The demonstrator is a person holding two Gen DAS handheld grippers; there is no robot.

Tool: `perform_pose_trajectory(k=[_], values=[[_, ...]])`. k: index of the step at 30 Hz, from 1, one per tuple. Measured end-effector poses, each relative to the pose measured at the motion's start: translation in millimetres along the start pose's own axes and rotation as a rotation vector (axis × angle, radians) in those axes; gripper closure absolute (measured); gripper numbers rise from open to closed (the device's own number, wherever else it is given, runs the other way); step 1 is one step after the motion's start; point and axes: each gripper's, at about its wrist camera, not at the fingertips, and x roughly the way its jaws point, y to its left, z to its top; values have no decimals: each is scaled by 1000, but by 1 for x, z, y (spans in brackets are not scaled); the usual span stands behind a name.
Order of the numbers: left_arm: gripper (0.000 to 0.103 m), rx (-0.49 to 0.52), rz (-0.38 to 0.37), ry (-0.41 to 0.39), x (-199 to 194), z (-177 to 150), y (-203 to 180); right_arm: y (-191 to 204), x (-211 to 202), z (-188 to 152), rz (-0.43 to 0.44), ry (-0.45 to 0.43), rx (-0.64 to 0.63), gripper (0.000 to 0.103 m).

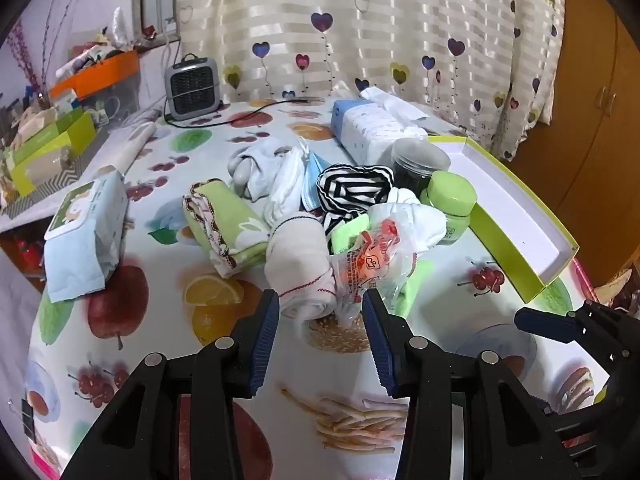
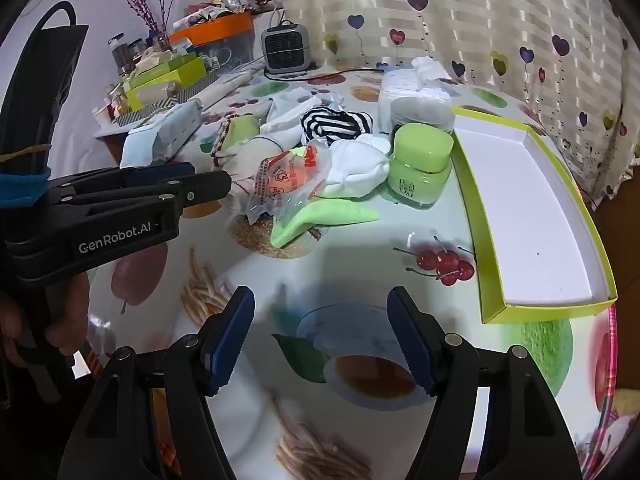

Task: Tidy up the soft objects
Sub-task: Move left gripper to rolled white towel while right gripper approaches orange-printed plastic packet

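Note:
A heap of soft things lies mid-table: a green towel roll [image 1: 228, 220], a white rolled cloth [image 1: 300, 268] with red stitching, a striped cloth [image 1: 352, 192], white socks [image 1: 264, 168], a blue mask [image 1: 316, 176], a red-printed plastic bag [image 1: 372, 256] and a green cloth [image 2: 320, 216]. My left gripper [image 1: 320, 300] is open. Its tips flank the near ends of the white roll and the bag, and I see no squeeze on either. My right gripper [image 2: 320, 300] stands wide open over bare tablecloth with nothing between its fingers. A hand holds the left gripper [image 2: 212, 178] at the left of the right wrist view.
A green box [image 2: 528, 208] with a white inside lies open at the right edge. A green jar [image 2: 420, 164] and a dark jar [image 1: 420, 160] stand beside the heap. A wipes pack [image 1: 88, 232], a tissue pack [image 1: 372, 128] and a small heater [image 1: 192, 84] sit farther off.

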Motion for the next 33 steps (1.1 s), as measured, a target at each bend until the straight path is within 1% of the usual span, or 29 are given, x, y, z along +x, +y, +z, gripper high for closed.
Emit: perform_pose_trajectory(k=[9,13,16,24,33], values=[[61,4,13,2,0,0,0,1,0,4,10,-2,-3,33],[61,-6,7,13,5,-2,4,-2,1,-2,16,-12,-1,33],[61,-12,22,17,7,0,8,3,1,7,18,-15,-15,33],[61,-14,26,19,7,-3,11,5,3,11,29,-25,-31,33],[61,-22,50,7,4,-4,16,9,5,13,40,-22,-35,33]])
